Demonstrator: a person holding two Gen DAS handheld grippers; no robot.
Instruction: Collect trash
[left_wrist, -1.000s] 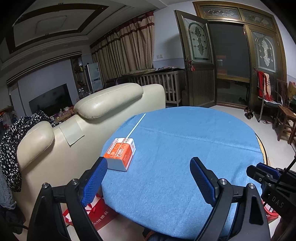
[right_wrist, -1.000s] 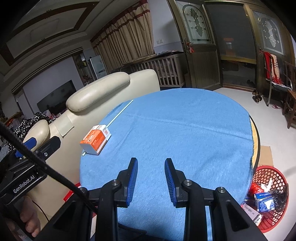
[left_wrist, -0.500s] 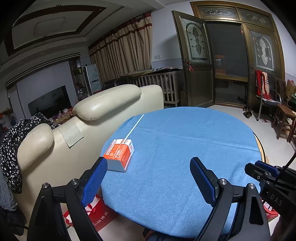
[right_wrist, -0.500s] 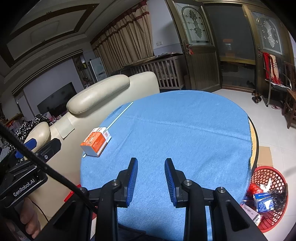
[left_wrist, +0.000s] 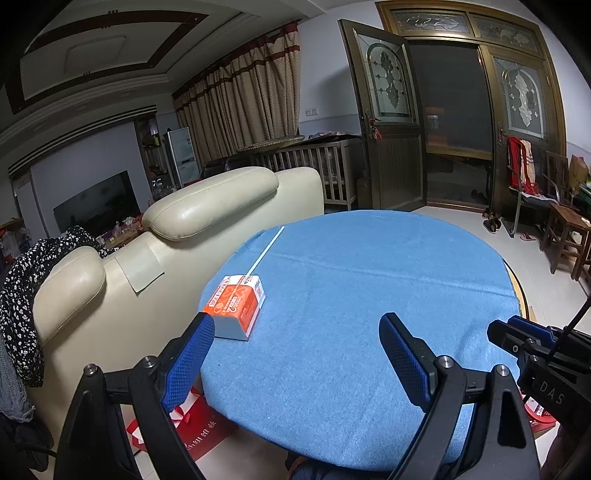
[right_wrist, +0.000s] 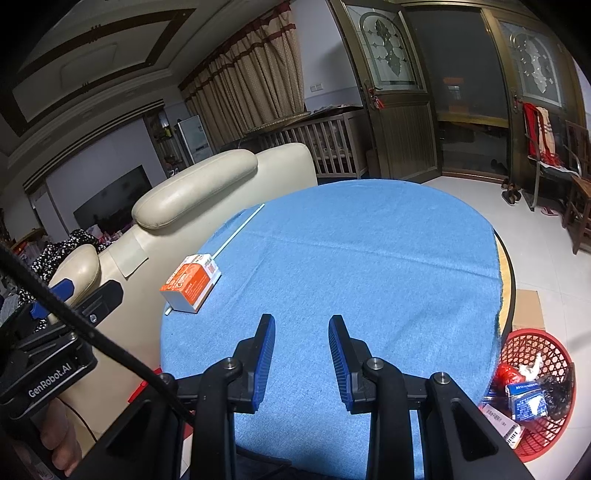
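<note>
In the left wrist view, the left gripper (left_wrist: 297, 338) hovers at the near edge of the round table (left_wrist: 369, 295) under its blue cloth, its blue-padded fingers (left_wrist: 190, 354) spread wide apart with nothing between them. An orange-and-white carton (left_wrist: 236, 304) lies on its side on the table's left part, just beyond the left finger, and a thin white stick (left_wrist: 266, 251) runs from behind the carton toward the table's far-left edge. A cream sofa (left_wrist: 147, 251) stands against the table's left side. In the right wrist view, the right gripper (right_wrist: 301, 336) sits over the table's near edge, its fingers (right_wrist: 266, 350) parted by a narrow gap and holding nothing. On the floor right of the table stands a red mesh basket (right_wrist: 532, 339); inside it lie a red wrapper (right_wrist: 508, 373), a blue-and-white pack (right_wrist: 526, 400), dark crumpled plastic (right_wrist: 557, 393) and some white scraps. The carton (right_wrist: 192, 282) rests well apart from it, on the table's left edge.
</note>
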